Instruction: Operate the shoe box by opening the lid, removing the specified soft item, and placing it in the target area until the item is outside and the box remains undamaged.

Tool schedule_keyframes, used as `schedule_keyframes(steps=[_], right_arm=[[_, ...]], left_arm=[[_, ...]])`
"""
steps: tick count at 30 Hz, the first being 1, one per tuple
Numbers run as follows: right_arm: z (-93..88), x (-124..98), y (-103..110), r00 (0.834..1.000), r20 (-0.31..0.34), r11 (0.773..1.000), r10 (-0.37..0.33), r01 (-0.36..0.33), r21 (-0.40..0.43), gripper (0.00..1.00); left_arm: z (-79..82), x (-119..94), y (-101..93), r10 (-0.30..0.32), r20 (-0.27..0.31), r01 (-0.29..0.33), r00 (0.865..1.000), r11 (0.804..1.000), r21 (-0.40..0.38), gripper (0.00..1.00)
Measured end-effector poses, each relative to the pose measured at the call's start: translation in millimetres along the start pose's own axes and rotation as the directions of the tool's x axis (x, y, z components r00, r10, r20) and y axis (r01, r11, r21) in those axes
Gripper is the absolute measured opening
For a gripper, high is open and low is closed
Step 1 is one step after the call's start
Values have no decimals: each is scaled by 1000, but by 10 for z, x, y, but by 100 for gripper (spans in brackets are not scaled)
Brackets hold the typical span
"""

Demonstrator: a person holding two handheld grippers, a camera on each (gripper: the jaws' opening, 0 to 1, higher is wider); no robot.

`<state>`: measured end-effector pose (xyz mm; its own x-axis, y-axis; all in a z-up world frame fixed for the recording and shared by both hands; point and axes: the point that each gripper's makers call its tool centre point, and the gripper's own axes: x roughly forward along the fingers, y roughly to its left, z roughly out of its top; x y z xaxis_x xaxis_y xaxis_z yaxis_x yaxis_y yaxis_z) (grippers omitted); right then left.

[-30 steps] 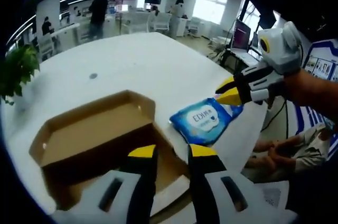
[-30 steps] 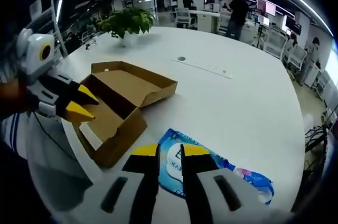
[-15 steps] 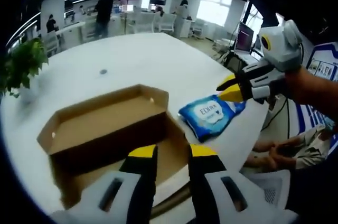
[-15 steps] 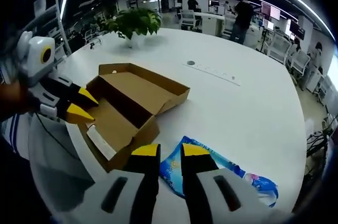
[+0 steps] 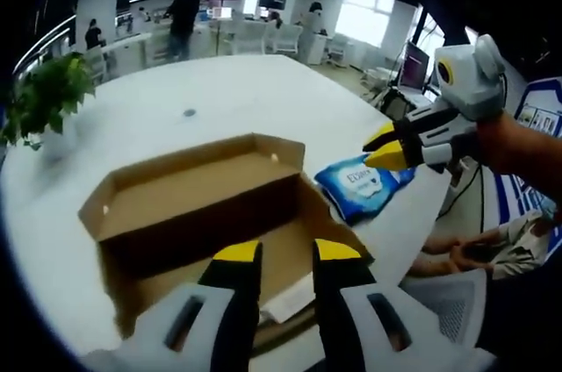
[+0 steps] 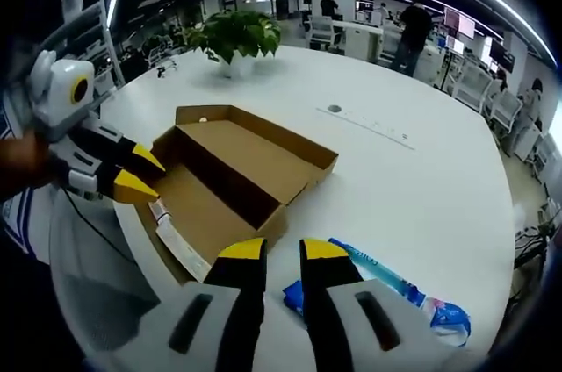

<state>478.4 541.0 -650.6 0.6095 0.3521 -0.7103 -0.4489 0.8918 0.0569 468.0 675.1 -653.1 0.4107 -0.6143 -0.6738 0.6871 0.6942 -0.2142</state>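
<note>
Both hands have drawn back from the blue wipes packet (image 5: 364, 186), now lying on the table (image 6: 421, 188) beside the open shoe box (image 5: 202, 214), with the left gripper (image 5: 283, 253) and right gripper (image 6: 281, 251) slightly parted and empty, so the removal looks finished.

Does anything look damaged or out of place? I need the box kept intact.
Nothing looks damaged. The cardboard box lies open on the white table, its walls straight and untorn. The blue soft pack lies flat on the table beside it, outside the box. A white paper lies in the box's near half.
</note>
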Motion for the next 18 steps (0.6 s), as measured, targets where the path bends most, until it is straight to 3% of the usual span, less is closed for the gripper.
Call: schedule_keyframes(steps=[18], right_arm=[[77,160,363,999,-9,999,46,-46,-25,14]], left_arm=[[-173,-180,238,19,0,-19,1000,999,-27,21]])
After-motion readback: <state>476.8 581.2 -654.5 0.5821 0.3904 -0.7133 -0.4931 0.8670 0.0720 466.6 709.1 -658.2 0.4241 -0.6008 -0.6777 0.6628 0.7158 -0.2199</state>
